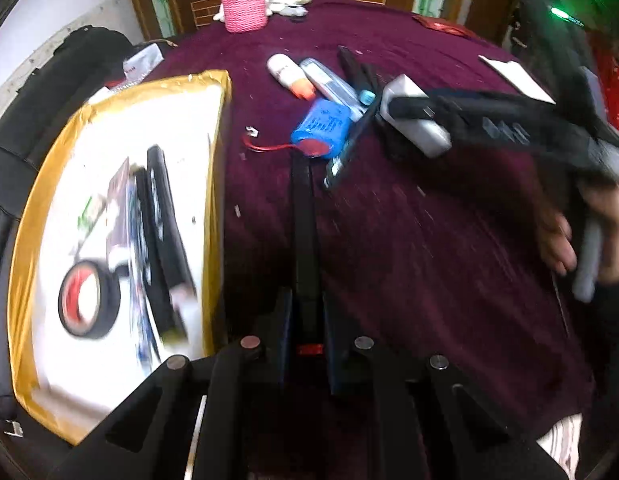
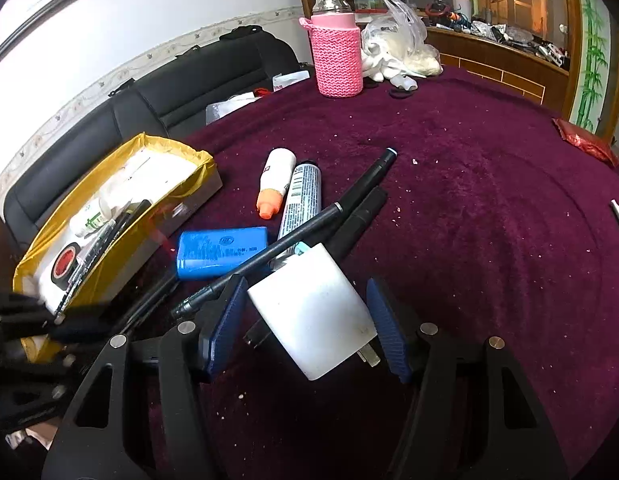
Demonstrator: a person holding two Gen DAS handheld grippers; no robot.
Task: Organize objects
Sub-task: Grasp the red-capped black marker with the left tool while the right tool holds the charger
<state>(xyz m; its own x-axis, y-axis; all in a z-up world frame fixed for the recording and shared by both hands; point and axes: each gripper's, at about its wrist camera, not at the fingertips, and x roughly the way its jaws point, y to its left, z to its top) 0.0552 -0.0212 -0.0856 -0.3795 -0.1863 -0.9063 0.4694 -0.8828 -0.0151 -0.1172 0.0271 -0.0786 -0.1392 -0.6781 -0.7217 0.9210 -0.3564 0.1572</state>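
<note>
Left wrist view: the left gripper [image 1: 305,168] points steeply down at the cloth [image 1: 429,240], fingers pressed together on nothing. The box [image 1: 217,152] lies just left of it, the battery [image 1: 323,128] just beyond its tips.

Right wrist view: the right gripper [image 2: 305,320] slants down, jaws spread wide around the white charger [image 2: 313,312], pads apart from its sides. Pens [image 2: 349,208] lie ahead.
</note>
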